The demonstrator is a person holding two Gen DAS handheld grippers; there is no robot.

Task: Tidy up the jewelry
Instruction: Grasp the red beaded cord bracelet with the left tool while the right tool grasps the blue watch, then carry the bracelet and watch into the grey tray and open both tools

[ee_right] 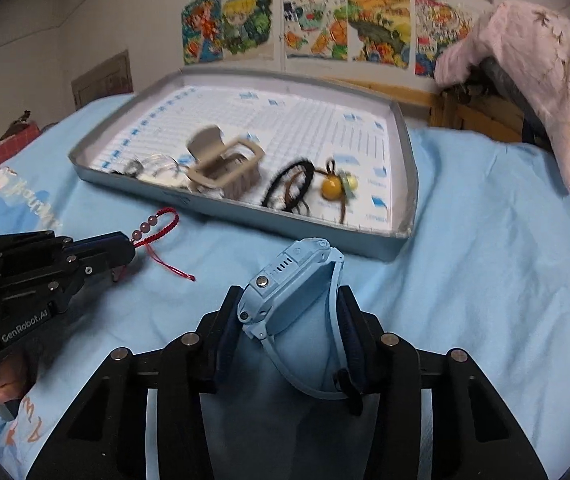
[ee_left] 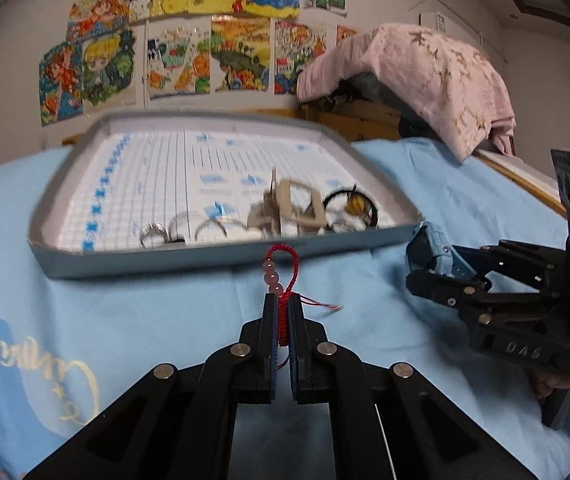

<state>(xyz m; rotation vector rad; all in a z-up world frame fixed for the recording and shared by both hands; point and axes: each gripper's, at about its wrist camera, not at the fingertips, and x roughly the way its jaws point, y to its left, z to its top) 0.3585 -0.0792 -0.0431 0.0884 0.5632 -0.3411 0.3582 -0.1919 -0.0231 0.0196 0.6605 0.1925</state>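
left wrist view: the left gripper (ee_left: 283, 304) at 6 o'clock has its jaws pinched tight on a red cord bracelet (ee_left: 279, 276) with pink beads, whose loop sticks up just short of the near wall of a grey tray (ee_left: 173, 258) on a light blue sheet (ee_left: 125, 320). at 3 o'clock the right gripper (ee_left: 425, 264) clamps a light blue watch (ee_left: 431, 246). right wrist view: the watch (ee_right: 289, 292) fills the centre, its body against the left pad and its strap against the right, while the tray (ee_right: 397, 236) at 12 o'clock holds blurred rings (ee_right: 153, 168), a beige hair clip (ee_right: 221, 164), black and brown hair ties (ee_right: 291, 188) and a yellow bead (ee_right: 332, 188).
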